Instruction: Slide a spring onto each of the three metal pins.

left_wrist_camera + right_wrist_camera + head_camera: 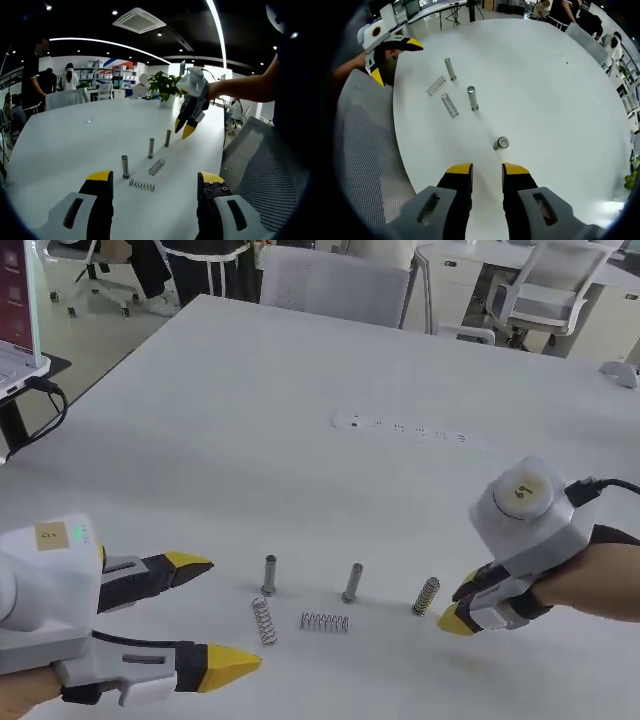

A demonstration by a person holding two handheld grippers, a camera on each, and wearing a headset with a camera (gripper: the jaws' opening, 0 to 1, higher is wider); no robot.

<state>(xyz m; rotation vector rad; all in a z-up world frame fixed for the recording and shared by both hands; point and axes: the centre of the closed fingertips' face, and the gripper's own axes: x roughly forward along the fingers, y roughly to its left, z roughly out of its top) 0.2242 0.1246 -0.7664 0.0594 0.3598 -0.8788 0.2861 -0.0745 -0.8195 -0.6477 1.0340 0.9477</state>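
- Three metal pins stand upright in a row on the white tabletop, near the edge on the person's side: the left pin, the middle pin and the right pin.
- The right pin already carries a spring around it. In the right gripper view this pin is seen almost from above, just in front of the jaws.
- The left pin and the middle pin are bare.
- Two loose springs lie flat on the tabletop, a little closer to the person's edge than the pins. The first spring lies just beside the foot of the left pin. The second spring lies between the left pin and the middle pin.
- The left gripper is at the person's side of the tabletop, to the left of the first spring. Its jaws are wide apart and hold nothing.
- The right gripper is just beside the right pin, on its right, and its yellow tips point towards it. I cannot tell if they touch the pin. The jaws have a narrow gap between them and are empty.
- A white power strip lies further towards the far edge of the tabletop, well apart from the pins.
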